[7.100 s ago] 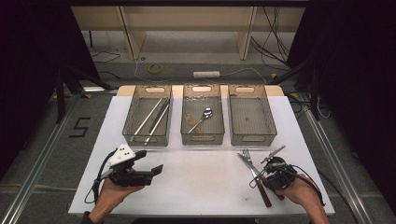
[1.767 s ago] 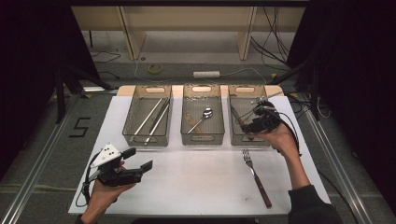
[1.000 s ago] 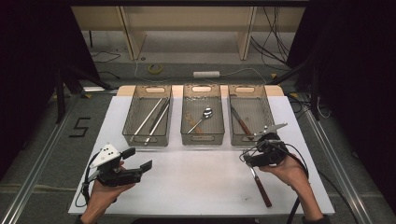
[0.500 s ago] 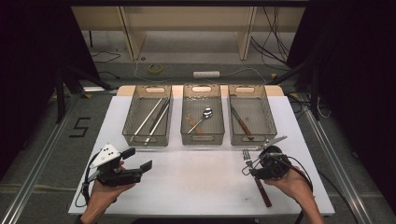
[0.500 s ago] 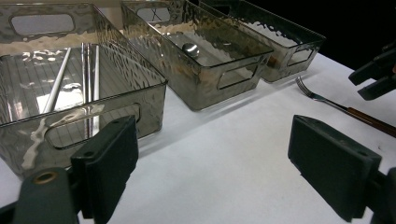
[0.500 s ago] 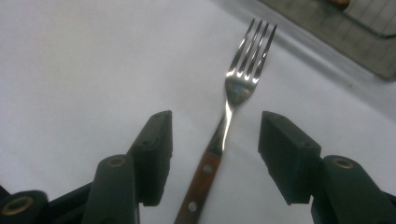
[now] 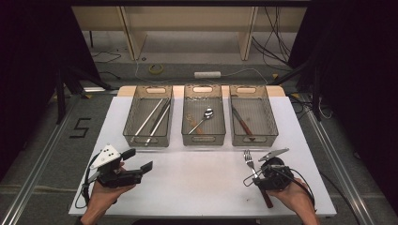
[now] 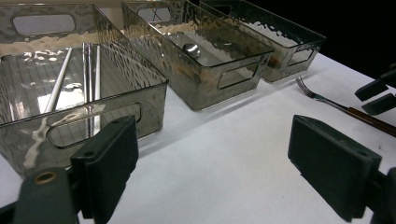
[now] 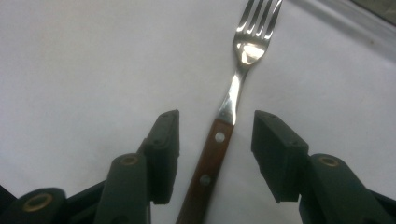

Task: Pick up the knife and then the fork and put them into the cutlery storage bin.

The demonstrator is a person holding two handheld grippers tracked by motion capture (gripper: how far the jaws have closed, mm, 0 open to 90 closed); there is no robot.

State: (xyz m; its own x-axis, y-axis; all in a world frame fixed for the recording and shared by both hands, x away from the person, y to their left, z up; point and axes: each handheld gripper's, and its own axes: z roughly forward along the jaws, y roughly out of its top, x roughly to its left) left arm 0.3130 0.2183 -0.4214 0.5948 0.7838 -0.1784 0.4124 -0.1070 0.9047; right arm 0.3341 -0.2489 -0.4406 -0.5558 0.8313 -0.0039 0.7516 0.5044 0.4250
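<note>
The right gripper [image 9: 215,135] has its jaws half spread and just closing in, with the fork [image 9: 227,105] lying between them but not yet pinched; a gap shows on either side of the wooden handle. The fork lies flat on the white table [image 7: 187,187] at the near right, its long axis running from the handle end under the gripper away to the tines at the far end, tilted slightly left in the high view [image 7: 250,161]. So the jaws straddle the handle just below the metal neck, square across its length, and closing them should catch it by the handle. The right hand [image 7: 293,199] is the one on the job; the left gripper [image 7: 136,161] rests well apart at the near left, jaws spread wide with nothing between them.

Beyond, three clear bins stand in a row at the far side. The left bin [image 7: 131,136] holds what look like metal chopsticks [image 7: 152,119], the middle bin [image 7: 203,139] a spoon [image 7: 205,115], the right bin [image 7: 267,136] a wooden-handled knife [image 7: 240,121]. By its handle, I judge the fork belongs in the right bin, straight ahead of it
</note>
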